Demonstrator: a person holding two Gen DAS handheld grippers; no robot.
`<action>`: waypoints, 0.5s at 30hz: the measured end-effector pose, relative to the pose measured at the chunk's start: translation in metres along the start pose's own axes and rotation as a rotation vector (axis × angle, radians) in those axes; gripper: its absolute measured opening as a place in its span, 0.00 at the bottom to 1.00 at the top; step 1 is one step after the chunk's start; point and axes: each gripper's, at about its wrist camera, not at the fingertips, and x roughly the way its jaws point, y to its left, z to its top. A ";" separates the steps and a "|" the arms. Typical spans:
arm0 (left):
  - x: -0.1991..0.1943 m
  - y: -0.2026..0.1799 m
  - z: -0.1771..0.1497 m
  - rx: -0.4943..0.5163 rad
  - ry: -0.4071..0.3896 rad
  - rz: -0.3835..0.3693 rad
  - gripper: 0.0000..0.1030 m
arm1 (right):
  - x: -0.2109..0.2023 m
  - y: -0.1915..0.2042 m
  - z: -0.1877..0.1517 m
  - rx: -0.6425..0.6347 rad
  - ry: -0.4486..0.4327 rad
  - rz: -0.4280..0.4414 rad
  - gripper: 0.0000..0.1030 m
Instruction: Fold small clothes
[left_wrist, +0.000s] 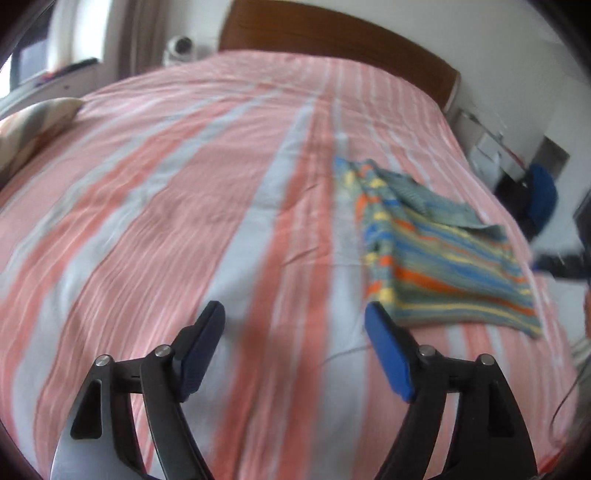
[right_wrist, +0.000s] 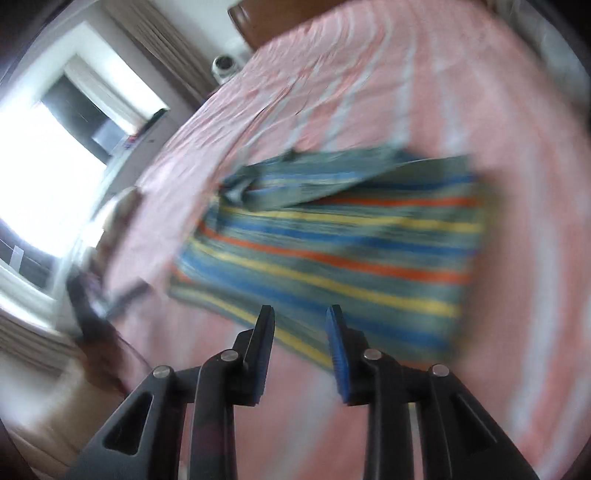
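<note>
Striped garment (right_wrist: 332, 240) is looking like soft matt knit cloth. Bedsheet (left_wrist: 166, 221) under the garment is showing as thin matt woven cotton, wrinkling slightly. Headboard (left_wrist: 332, 33) beyond the garment is looking like smooth semi-gloss wood. Left gripper (left_wrist: 295, 317) is showing matt black plastic, shiny metal pins.

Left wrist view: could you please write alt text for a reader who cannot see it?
The open left gripper hangs empty above a pink-and-white striped bedsheet. A folded striped garment lies on the bed to its right, with a wooden headboard behind.
</note>
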 end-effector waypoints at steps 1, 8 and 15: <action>0.004 0.004 -0.007 -0.001 -0.006 0.012 0.78 | 0.018 0.001 0.014 0.025 0.023 0.016 0.29; 0.012 0.005 -0.019 0.017 -0.055 -0.045 0.90 | 0.136 -0.012 0.131 0.109 -0.057 0.009 0.29; 0.012 0.005 -0.019 0.011 -0.057 -0.079 0.94 | 0.097 0.005 0.131 0.084 -0.212 0.054 0.32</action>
